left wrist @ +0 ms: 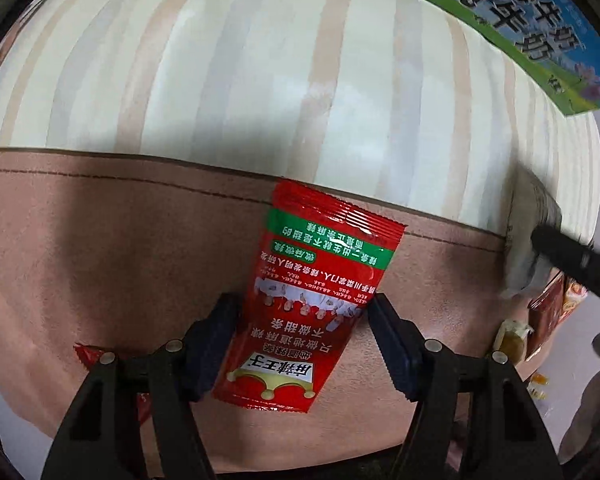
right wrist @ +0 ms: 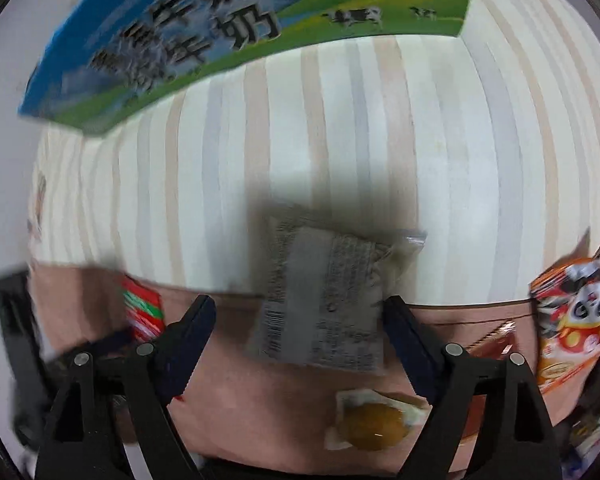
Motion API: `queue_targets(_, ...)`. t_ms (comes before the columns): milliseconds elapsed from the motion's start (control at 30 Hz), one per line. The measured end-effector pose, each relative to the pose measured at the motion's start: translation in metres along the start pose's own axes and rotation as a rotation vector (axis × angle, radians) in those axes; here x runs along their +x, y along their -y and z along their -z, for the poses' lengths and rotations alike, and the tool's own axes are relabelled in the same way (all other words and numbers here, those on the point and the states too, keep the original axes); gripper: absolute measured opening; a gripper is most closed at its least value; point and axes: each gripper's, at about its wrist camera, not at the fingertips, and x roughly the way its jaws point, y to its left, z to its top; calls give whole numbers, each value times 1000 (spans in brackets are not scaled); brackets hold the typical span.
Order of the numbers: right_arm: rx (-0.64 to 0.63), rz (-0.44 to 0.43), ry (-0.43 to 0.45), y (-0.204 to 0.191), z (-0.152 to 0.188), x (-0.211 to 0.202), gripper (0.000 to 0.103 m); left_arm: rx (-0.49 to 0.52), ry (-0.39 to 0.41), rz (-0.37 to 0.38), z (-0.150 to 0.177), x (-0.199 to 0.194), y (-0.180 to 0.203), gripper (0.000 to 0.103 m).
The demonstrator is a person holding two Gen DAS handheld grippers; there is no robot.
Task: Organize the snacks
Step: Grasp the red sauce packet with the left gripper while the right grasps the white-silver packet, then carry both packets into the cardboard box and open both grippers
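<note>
In the left wrist view a red snack packet (left wrist: 306, 300) with green band and Chinese print sits between the pads of my left gripper (left wrist: 300, 340), which is shut on it above the brown cloth (left wrist: 100, 260). In the right wrist view my right gripper (right wrist: 300, 340) holds a grey-white printed packet (right wrist: 320, 300) by its sides; this view is blurred. The same grey packet (left wrist: 528, 248) and the right gripper's finger (left wrist: 572, 260) show at the right edge of the left view. The red packet (right wrist: 142, 310) shows at the left of the right view.
A blue-and-green milk carton box (right wrist: 220, 32) stands at the back on the striped tablecloth (right wrist: 340, 140); it also shows in the left view (left wrist: 520, 20). A yellow snack in clear wrap (right wrist: 374, 420), a panda-print packet (right wrist: 572, 320) and a dark red packet (right wrist: 492, 344) lie at the right.
</note>
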Motion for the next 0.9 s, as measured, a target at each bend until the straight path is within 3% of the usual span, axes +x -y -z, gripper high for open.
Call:
queue_targets(100, 87, 8, -20, 3, -4, 14, 85, 57, -12, -43, -12, 2, 9, 66)
queue_targets(167, 70, 77, 6, 4, 0, 18, 57, 79, -11, -66, -7, 5, 20, 66)
queue_targets(267, -5, 79, 8, -5, 10, 17, 52, 41, 9, -48, -12, 1, 21, 59)
queue_targets(433, -156, 86, -60, -23, 37, 24, 52, -75, 30, 45, -30, -10, 9, 59)
queue_targets(567, -121, 62, -63, -25, 43, 29, 62, 60, -22, -1, -31, -4, 21, 69)
queue_targets(667, -77, 38, -71, -18, 49, 33, 66, 185, -43, -90, -21, 6, 39, 70)
queue_targets(733, -54, 36, -58, -17, 50, 34, 66, 208, -22, -124, -17, 4, 47, 70)
queue_targets(800, -29, 39, -33, -14, 52, 35, 62, 189, 1, -127, -11, 3, 50, 60)
queue_targets(833, -27, 58, -21, -9, 55, 34, 55, 181, 9, -127, -5, 1, 50, 49)
queue_targets(900, -27, 59, 0, 0, 54, 29, 52, 166, 25, -119, -2, -4, 51, 45)
